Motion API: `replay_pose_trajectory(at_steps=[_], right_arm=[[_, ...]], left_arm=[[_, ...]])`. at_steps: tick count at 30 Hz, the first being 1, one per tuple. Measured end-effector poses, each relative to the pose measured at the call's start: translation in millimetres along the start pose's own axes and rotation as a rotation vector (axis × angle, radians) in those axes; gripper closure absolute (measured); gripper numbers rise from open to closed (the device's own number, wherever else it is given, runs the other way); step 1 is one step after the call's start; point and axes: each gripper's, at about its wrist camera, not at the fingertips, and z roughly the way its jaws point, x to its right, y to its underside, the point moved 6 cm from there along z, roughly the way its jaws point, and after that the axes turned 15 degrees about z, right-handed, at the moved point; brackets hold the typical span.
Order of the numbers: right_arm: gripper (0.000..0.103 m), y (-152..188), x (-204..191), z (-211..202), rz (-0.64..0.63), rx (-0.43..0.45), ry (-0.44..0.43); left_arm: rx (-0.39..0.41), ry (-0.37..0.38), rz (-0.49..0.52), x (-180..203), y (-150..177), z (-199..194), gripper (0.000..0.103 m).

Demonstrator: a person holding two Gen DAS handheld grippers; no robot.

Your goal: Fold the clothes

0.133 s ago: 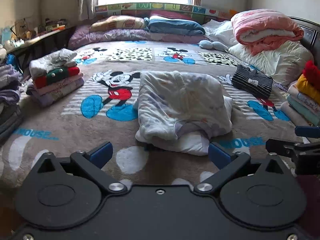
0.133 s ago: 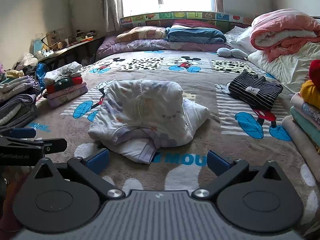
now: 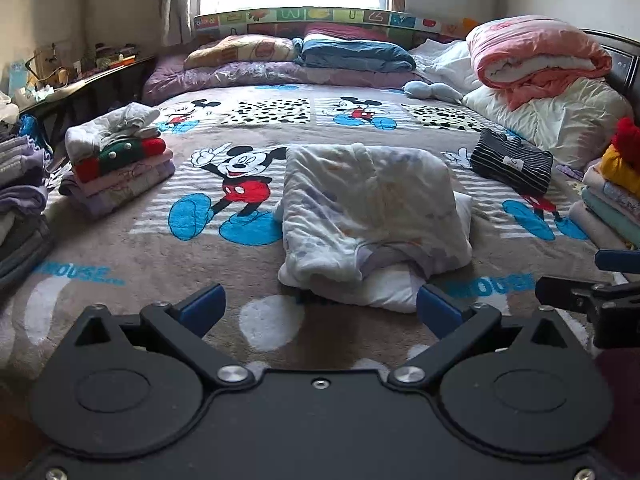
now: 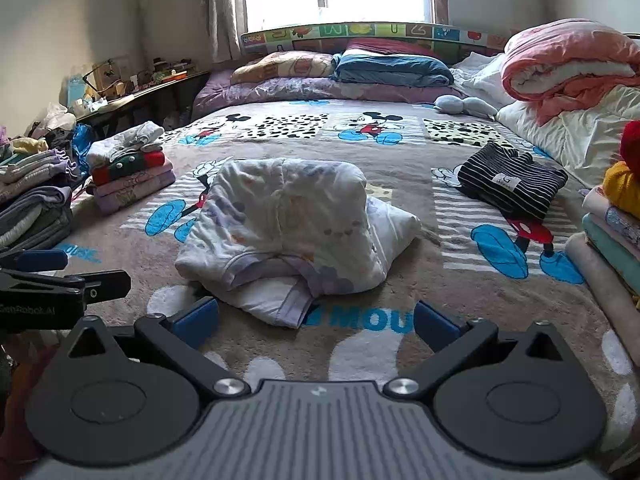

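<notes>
Blanket reads "MOU"; both grippers' fingers wide, empty

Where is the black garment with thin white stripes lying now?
In the right wrist view, the folded black garment with thin white stripes lies on the right side of the cartoon-mouse bedspread, right of the white printed garment, near the white quilt.

I see a brown blanket printed with Mickey Mouse in red and blue, a white garment with faint pastel print, a black-and-white striped top, and a pink quilt
</notes>
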Motion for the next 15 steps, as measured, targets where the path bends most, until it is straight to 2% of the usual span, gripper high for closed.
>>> replay_pose_trajectory(at_steps=[2,4,8,15], right_arm=[[0.0,0.5,-0.3,-0.5,0.0,-0.014,0.004],[0.0,0.3,-0.8,-0.7,-0.002,-0.018,0.006],[0.0,1.4,-1.5,5.8,-0.003,-0.02,0.006],[0.0,3.3,-1.4,4.2,-0.002,-0.013,0.0]], left_arm=[[-0.007,0.006,-0.004,5.7,-7.5,13.2,0.0],[0.006,-0.034,0.026,20.8,-8.2,15.6,0.0],[0.019,-0.056,0.044,29.0,-3.5,16.2,0.0],[0.013,-0.053,0.04,27.2,-2.9,17.9,0.0]])
